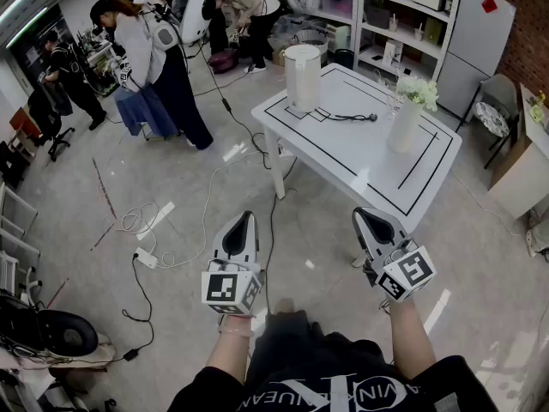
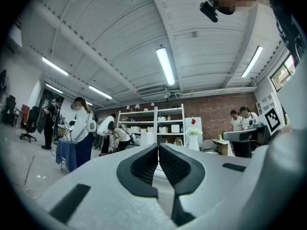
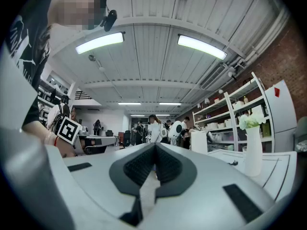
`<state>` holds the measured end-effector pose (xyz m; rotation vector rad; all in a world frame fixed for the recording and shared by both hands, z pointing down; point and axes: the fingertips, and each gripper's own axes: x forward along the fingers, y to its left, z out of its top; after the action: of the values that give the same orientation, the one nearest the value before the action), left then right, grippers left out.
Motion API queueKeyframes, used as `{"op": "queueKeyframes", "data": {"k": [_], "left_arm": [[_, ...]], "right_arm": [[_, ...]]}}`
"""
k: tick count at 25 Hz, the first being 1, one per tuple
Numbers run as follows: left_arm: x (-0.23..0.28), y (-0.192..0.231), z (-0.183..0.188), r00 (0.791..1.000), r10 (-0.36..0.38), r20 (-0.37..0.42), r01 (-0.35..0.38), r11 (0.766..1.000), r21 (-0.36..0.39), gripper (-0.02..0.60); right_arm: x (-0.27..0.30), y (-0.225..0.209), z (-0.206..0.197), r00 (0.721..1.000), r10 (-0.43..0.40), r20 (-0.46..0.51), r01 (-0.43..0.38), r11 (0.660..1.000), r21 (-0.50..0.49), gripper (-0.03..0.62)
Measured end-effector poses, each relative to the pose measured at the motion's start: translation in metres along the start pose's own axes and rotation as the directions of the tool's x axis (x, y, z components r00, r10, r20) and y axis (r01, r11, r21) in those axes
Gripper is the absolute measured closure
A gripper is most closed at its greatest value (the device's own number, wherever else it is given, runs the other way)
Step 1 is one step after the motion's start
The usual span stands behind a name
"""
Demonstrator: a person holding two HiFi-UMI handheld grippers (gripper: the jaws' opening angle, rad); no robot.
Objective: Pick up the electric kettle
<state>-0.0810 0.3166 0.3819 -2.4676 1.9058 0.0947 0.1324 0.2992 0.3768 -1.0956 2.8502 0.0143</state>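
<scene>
The kettle (image 1: pixel 302 77) stands upright at the upper-left corner of the white surface (image 1: pixel 360 157), in the upper centre of the head view. It is well apart from the left tool (image 1: pixel 243 223) and the right tool (image 1: pixel 367 220), which sit low in the frame, neither clearly nearer. Both tools point level with jaws pressed together — holding nothing.

On white table (image 1: pixel 360 157): electric kettle (image 1: pixel 302 77), black cord (image 1: pixel 350 117), flower vase (image 1: pixel 403 125).
</scene>
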Motion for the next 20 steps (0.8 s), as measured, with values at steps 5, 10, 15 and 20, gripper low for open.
{"op": "queueKeyframes", "data": {"k": [5, 10, 15, 20], "left_arm": [[0.004, 0.005, 0.002, 1.0, 0.002, 0.006, -0.002, 1.0, -0.001, 0.571], [0.002, 0.005, 0.001, 1.0, 0.001, 0.002, -0.001, 1.0, 0.003, 0.571], [-0.001, 0.007, 0.003, 1.0, 0.017, 0.005, -0.017, 1.0, 0.006, 0.571], [0.003, 0.009, 0.002, 1.0, 0.02, 0.001, -0.02, 1.0, 0.016, 0.571]], "right_arm": [[0.004, -0.003, -0.002, 1.0, -0.004, -0.001, 0.004, 1.0, -0.004, 0.597], [0.003, -0.003, -0.005, 1.0, -0.003, -0.012, 0.003, 1.0, 0.002, 0.597], [0.002, -0.01, -0.005, 1.0, -0.031, -0.003, 0.031, 0.999, 0.029, 0.595], [0.005, -0.019, -0.002, 0.999, -0.032, 0.025, 0.03, 0.998, 0.056, 0.527]]}}
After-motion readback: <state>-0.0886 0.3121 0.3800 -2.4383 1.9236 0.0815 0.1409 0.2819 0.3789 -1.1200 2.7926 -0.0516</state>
